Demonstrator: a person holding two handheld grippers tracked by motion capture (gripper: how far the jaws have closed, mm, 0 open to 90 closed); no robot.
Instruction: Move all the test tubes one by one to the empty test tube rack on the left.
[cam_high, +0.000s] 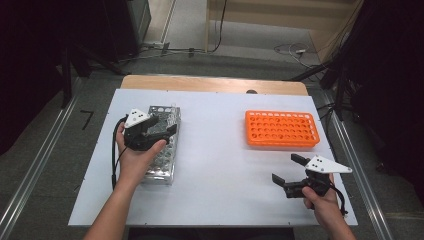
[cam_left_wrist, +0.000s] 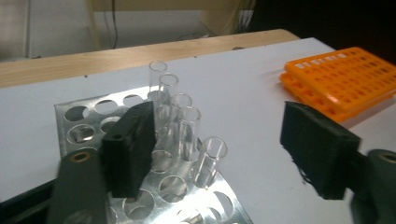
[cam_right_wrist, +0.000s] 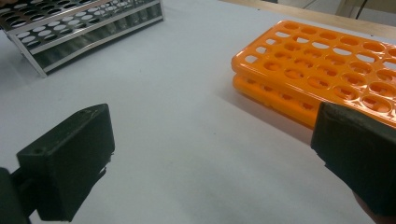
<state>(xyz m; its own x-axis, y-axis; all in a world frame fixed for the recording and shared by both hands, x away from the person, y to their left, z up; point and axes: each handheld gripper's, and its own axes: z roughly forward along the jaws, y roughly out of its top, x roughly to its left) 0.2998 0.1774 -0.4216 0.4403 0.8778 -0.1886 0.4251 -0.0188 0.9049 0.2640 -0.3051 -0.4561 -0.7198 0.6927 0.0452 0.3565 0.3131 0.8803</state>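
Observation:
A metal test-tube rack (cam_high: 162, 167) stands at the left of the white tabletop (cam_high: 225, 170). My left gripper (cam_high: 164, 124) hovers open over its far part. In the left gripper view the rack (cam_left_wrist: 70, 116) holds a row of several clear glass tubes (cam_left_wrist: 189, 130), which stand upright between and below my open left gripper (cam_left_wrist: 222, 126); nothing is gripped. An empty orange tube rack (cam_high: 281, 129) lies at the right. My right gripper (cam_high: 287, 169) is open just in front of it, low over the table. The right gripper view has the orange rack (cam_right_wrist: 327, 65) ahead of my right gripper (cam_right_wrist: 210, 140).
The metal rack (cam_right_wrist: 70, 32) also appears far off in the right gripper view. A wooden table edge (cam_high: 215, 82) runs along the back. Cables lie on the floor (cam_high: 295, 50) beyond, and dark stands rise at both sides.

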